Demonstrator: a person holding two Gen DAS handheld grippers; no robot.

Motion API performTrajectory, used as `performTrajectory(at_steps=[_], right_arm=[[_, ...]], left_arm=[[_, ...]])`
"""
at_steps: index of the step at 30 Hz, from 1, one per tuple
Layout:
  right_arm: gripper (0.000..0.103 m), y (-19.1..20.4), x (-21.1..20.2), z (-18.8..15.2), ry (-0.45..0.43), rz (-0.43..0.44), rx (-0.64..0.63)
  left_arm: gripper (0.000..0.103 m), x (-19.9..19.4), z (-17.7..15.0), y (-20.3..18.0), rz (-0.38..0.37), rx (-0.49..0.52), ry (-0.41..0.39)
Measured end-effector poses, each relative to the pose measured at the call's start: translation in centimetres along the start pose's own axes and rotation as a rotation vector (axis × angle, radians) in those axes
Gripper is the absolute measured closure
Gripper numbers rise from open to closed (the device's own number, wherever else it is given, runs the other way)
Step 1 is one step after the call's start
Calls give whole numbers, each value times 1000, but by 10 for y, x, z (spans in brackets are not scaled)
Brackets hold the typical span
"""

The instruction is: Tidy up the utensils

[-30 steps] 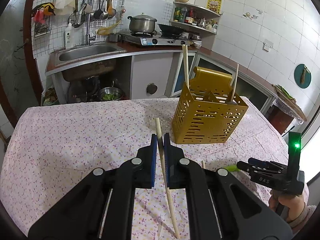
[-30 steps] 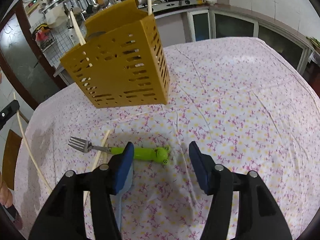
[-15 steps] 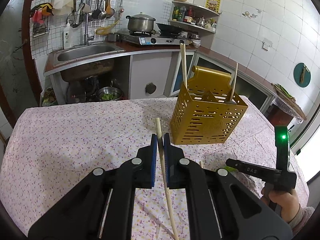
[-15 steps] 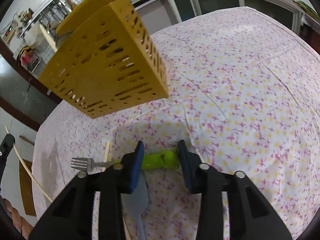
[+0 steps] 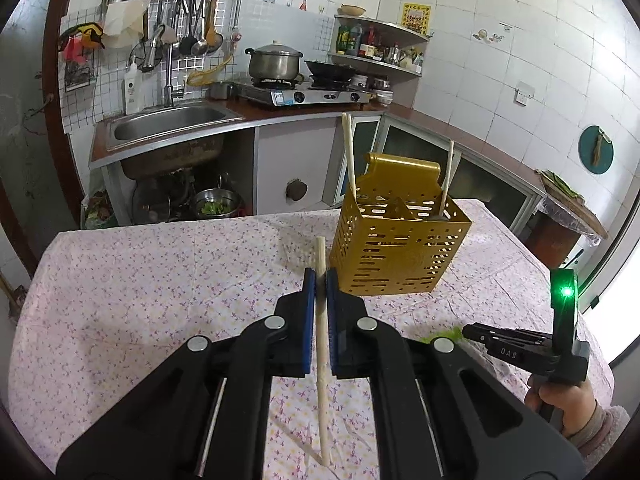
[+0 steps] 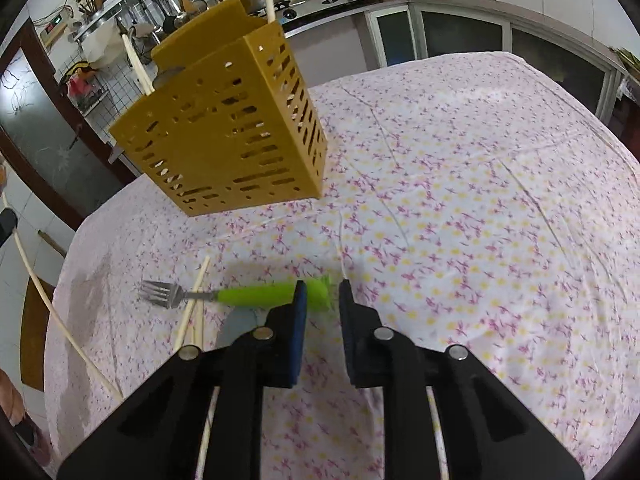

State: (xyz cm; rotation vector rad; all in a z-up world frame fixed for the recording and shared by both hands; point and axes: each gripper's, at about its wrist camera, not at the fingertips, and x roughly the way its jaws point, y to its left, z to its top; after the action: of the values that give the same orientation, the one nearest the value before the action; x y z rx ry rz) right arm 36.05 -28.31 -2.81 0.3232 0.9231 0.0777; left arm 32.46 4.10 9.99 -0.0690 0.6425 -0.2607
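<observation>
My left gripper [image 5: 320,276] is shut on a pale chopstick [image 5: 321,344], held upright above the flowered tablecloth, left of the yellow slotted utensil holder [image 5: 396,252]. Two chopsticks [image 5: 347,148] stand in the holder. In the right wrist view the holder [image 6: 232,140] stands ahead. My right gripper [image 6: 323,300] has narrowed around the end of a green-handled fork [image 6: 256,295] lying on the cloth; the jaws are close to the handle's end and I cannot tell if they touch it. Two more chopsticks [image 6: 196,304] lie crossing the fork's neck.
A grey flat utensil [image 6: 236,326] lies under the right gripper. The held chopstick also shows at the left edge of the right wrist view [image 6: 48,304]. Behind the table are a sink [image 5: 168,126], a stove with a pot [image 5: 274,62] and cabinets.
My right gripper dropped toward the fork and its jaws narrowed from wide open to around the green handle's end. My left gripper rose slightly with the chopstick.
</observation>
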Motion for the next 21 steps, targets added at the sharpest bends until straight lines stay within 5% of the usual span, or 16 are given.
performTrajectory(at_steps=[3, 7, 10, 14, 21], right_arm=[[85, 3, -3, 0, -8, 10, -36], [60, 18, -1, -3, -3, 15, -120], [59, 20, -1, -6, 13, -3, -147], [59, -1, 0, -7, 61, 46, 59], [59, -5, 17, 2, 82, 84, 209]], left_arm=[[99, -9, -1, -1, 4, 10, 0], [99, -17, -1, 4, 24, 10, -8], [99, -16, 2, 15, 46, -8, -23], [99, -8, 8, 30, 82, -32, -26], [99, -2, 14, 40, 109, -14, -32]])
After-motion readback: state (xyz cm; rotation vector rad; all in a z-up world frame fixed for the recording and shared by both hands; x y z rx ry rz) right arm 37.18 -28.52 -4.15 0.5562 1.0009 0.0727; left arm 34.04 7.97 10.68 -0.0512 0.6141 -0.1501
